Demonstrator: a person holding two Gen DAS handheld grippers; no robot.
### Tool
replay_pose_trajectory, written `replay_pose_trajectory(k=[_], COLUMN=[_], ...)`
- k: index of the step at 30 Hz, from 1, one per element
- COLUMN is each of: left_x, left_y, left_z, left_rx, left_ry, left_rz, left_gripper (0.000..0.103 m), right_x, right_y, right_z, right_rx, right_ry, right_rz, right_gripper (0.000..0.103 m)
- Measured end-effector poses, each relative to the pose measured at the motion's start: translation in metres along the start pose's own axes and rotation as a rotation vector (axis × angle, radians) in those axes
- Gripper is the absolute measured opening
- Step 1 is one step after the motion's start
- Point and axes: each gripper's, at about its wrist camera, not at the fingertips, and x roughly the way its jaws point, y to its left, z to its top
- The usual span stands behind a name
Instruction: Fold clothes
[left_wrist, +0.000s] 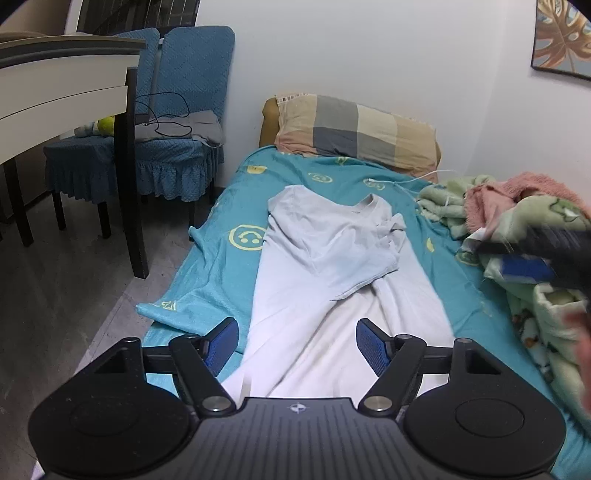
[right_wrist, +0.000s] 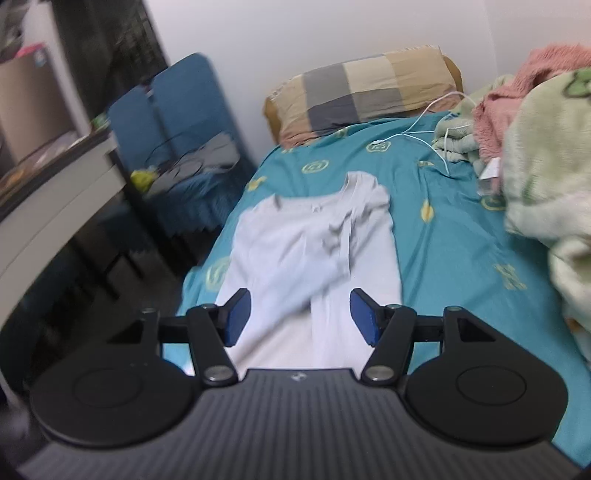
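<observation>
A white T-shirt (left_wrist: 332, 266) lies lengthwise on the teal bed sheet (left_wrist: 229, 192), collar toward the pillow, with one side and sleeve folded over its middle. It also shows in the right wrist view (right_wrist: 310, 243). My left gripper (left_wrist: 297, 341) is open and empty, hovering above the shirt's lower part. My right gripper (right_wrist: 299, 317) is open and empty, also above the shirt's lower part; it appears blurred at the right edge of the left wrist view (left_wrist: 539, 251).
A checked pillow (left_wrist: 354, 129) lies at the bed's head. A green and pink blanket heap (left_wrist: 524, 229) fills the bed's right side, with a white cable (right_wrist: 424, 129) beside it. Blue covered chairs (left_wrist: 155, 147) and a white table (left_wrist: 55, 99) stand left of the bed.
</observation>
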Motion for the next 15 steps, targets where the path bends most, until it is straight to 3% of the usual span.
replay_pose_trajectory(k=[4, 8, 12, 15], left_x=[-0.016, -0.026, -0.035, -0.037], left_y=[0.002, 0.004, 0.023, 0.055], left_z=[0.000, 0.001, 0.005, 0.010], left_rx=[-0.033, -0.038, -0.041, -0.091], left_ry=[-0.005, 0.020, 0.100, 0.195], left_rz=[-0.013, -0.007, -0.018, -0.068], left_gripper=[0.073, 0.073, 0.073, 0.073], right_x=[-0.058, -0.085, -0.088, -0.084], right_y=[0.005, -0.006, -0.014, -0.024], right_z=[-0.046, -0.077, -0.083, -0.084], right_rx=[-0.083, -0.070, -0.054, -0.007], right_ry=[0.003, 0.018, 0.028, 0.041], right_rz=[0.011, 0.071, 0.088, 0.115], right_gripper=[0.062, 0.062, 0.062, 0.062])
